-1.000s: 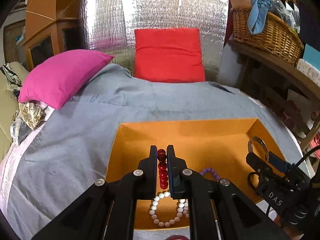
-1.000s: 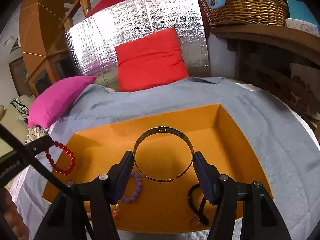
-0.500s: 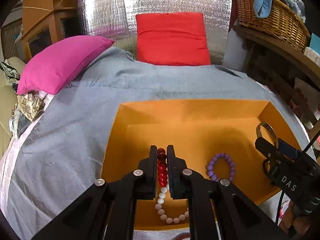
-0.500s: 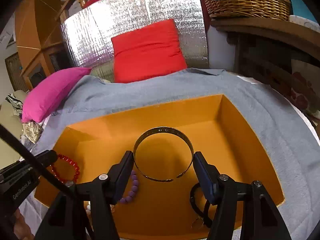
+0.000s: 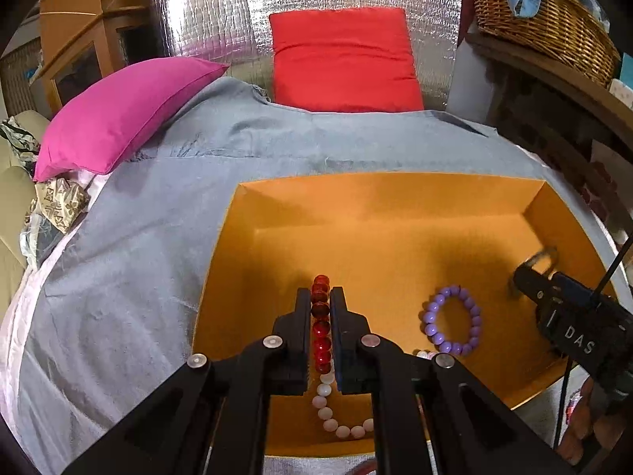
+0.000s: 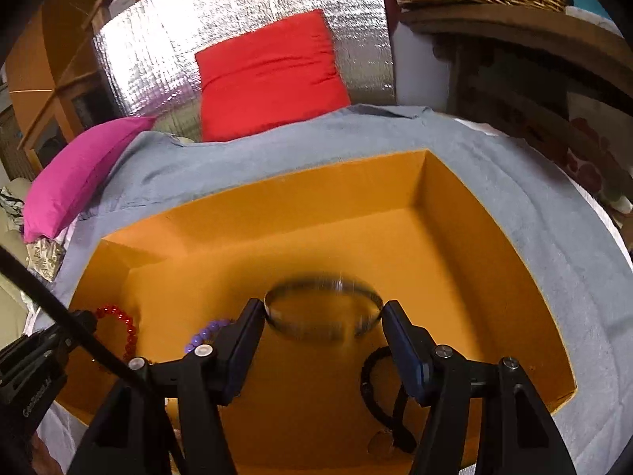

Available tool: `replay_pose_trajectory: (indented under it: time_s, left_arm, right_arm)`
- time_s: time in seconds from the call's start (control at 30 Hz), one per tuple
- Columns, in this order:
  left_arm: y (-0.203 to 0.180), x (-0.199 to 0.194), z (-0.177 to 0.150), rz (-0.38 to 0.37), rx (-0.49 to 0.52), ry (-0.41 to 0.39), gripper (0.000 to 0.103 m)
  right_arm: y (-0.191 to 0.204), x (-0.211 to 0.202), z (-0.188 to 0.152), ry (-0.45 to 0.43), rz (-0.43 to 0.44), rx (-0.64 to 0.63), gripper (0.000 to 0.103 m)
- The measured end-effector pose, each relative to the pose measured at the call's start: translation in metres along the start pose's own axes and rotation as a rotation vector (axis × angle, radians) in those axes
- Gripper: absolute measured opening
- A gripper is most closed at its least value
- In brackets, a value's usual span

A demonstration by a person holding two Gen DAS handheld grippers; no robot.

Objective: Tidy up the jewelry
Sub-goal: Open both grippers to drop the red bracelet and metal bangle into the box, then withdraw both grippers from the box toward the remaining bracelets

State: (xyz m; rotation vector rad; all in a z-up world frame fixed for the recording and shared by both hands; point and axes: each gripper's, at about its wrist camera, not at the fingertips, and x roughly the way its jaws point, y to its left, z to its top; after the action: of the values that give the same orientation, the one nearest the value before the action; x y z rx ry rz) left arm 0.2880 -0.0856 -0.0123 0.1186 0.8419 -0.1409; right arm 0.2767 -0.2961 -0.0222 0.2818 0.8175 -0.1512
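We hold the right gripper (image 6: 323, 308) over the orange tray (image 6: 467, 213), its fingers (image 6: 399, 340) wide around the blurred metal bangle (image 6: 322, 289), touching its sides. To the left we see the purple bead bracelet (image 6: 205, 332) and the red bead bracelet (image 6: 122, 320) at the left gripper (image 6: 35, 360). A black cord bracelet (image 6: 376, 392) lies near right. The grey cloth (image 6: 554, 261) surrounds the tray.

white letters "das" on the right gripper (image 5: 530, 273); faint partly legible lettering on the left gripper (image 6: 85, 322).
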Motion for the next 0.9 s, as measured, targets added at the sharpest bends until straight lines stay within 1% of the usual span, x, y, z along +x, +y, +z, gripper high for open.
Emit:
replay_pose_trajectory:
  time_s: [0.07,0.1,0.13,0.2,0.27,0.33,0.4,0.57,0.7,0.9]
  left_arm:
    - [-0.002,-0.001,-0.001,0.001,0.008,0.001,0.011]
    - [-0.002,-0.001,-0.002,0.004,0.012,0.002,0.019]
    - [-0.003,-0.002,-0.002,0.009,0.016,0.001,0.024]
    - [-0.004,-0.006,-0.003,0.024,0.022,-0.014,0.045]
    - [-0.005,-0.012,-0.003,0.038,0.029,-0.035,0.052]
    - [-0.005,-0.017,-0.002,0.042,0.028,-0.048,0.056]
    - [-0.004,-0.022,-0.001,0.048,0.021,-0.058,0.063]
    - [0.001,-0.032,-0.001,0.064,0.004,-0.076,0.065]
    - [0.002,-0.046,-0.005,0.080,0.005,-0.101,0.066]
    - [0.005,-0.071,-0.024,0.100,0.002,-0.126,0.068]
  right_arm:
    - [-0.002,-0.001,0.000,0.001,-0.003,0.003,0.066]
    - [-0.002,-0.002,0.000,-0.001,-0.002,0.003,0.066]
    - [-0.002,-0.003,-0.001,-0.003,0.001,0.003,0.067]
    - [-0.003,-0.006,-0.001,-0.010,0.004,0.003,0.067]
    - [-0.003,-0.009,0.000,-0.017,0.005,0.001,0.067]
    - [-0.004,-0.013,0.001,-0.027,0.006,0.003,0.067]
    - [-0.007,-0.018,0.002,-0.039,0.010,0.006,0.067]
    - [-0.012,-0.034,0.004,-0.073,0.006,0.011,0.067]
    - [-0.025,-0.051,0.005,-0.109,-0.008,0.030,0.067]
    - [-0.046,-0.080,-0.004,-0.136,-0.030,0.048,0.067]
